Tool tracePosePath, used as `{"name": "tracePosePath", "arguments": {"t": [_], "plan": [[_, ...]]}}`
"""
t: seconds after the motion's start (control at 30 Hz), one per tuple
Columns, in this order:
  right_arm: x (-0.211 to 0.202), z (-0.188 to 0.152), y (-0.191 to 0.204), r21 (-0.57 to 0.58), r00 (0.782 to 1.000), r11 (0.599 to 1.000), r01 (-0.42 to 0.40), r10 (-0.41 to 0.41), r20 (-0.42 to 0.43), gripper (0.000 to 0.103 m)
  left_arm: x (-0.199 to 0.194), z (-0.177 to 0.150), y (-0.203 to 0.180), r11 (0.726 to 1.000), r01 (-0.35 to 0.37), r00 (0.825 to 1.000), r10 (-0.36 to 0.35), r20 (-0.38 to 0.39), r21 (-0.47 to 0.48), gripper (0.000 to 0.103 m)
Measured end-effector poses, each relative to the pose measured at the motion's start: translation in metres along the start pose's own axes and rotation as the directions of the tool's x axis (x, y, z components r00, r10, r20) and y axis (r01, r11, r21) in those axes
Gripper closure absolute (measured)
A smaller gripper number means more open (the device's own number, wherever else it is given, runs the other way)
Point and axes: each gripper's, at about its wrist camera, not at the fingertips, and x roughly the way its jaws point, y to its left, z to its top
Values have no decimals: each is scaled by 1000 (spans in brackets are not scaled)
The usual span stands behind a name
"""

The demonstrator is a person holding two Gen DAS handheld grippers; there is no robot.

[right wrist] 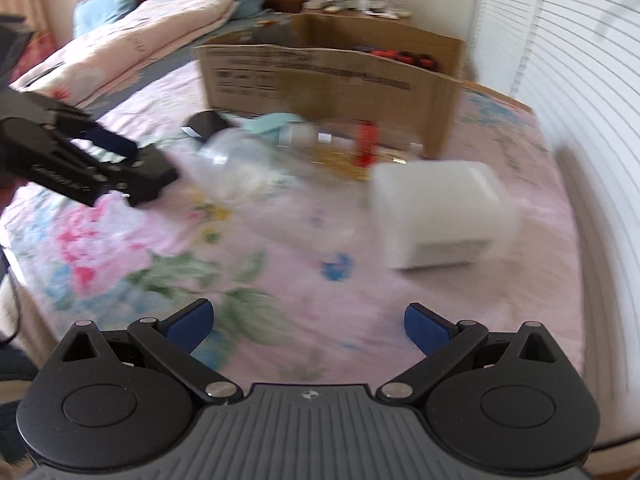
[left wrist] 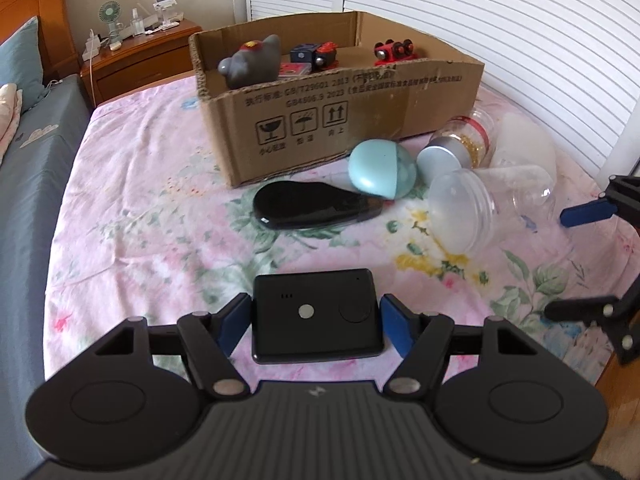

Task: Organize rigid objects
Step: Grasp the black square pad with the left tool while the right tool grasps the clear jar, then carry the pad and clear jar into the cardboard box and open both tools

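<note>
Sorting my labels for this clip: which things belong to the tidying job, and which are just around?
Job:
cardboard box
black device, between the left gripper fingers
black oval case
teal egg-shaped object
clear jars
white box

Just around:
nightstand
small fan
pillow

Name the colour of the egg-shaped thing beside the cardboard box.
Pale teal egg-shaped thing, clearest in the left wrist view.

Floral bedsheet (left wrist: 140, 200), wooden nightstand (left wrist: 132, 64), white louvered doors (left wrist: 500, 20)
</note>
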Motion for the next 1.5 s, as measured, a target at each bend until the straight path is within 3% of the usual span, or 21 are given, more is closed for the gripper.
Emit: {"name": "tracePosePath", "arguments": {"t": [0.53,0.97,1.1,1.17,1.5], "plan": [[23,61,29,-53,999,998,-24,26,44,0,-4,-8,5,1000,1,1000,-1,22,-1,33],[39,73,35,-32,999,999,23,-23,27,0,-7,-10,-1,997,-57,998,57,-8,-54,27],[40,74,33,-13,1000,1000,27,-27,14,3,-3,-7,2,997,-45,999,45,-2,-55,28],[40,74,34,-17,999,999,42,-42,3,9,-4,-7,0,998,-35,999,35,0,-44,34],[17,75,33,-57,998,997,44,-42,37,9,-17,3,0,999,44,999,-43,-11,12,34]]}}
